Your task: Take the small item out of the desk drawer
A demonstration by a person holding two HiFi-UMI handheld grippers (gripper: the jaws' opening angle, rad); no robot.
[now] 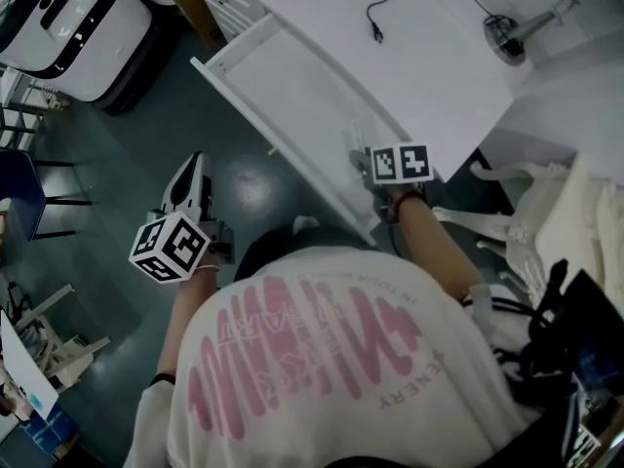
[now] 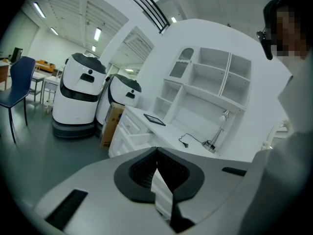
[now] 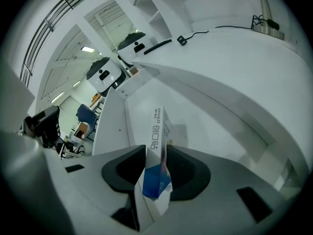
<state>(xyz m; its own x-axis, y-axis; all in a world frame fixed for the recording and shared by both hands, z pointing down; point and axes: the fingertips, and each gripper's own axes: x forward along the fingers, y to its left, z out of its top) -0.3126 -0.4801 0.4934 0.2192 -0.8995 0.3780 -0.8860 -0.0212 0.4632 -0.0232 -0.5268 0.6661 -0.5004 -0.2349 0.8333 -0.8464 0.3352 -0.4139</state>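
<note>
Right gripper (image 3: 155,151) fingers (image 3: 124,170) clamped the box (image 3: 159,126) edge-on at its near end, inside the open drawer (image 3: 220,111). Left gripper (image 2: 156,155) fingers (image 2: 134,175) were clenched, empty, clear of the bench (image 1: 429,57). Risk: the end grip could let the box pivot, catch the drawer front during lift-out and drop back.

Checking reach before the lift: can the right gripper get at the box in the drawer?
Likely yes: the drawer is open, nothing covers the box, and it sits between the right gripper's jaws.
</note>
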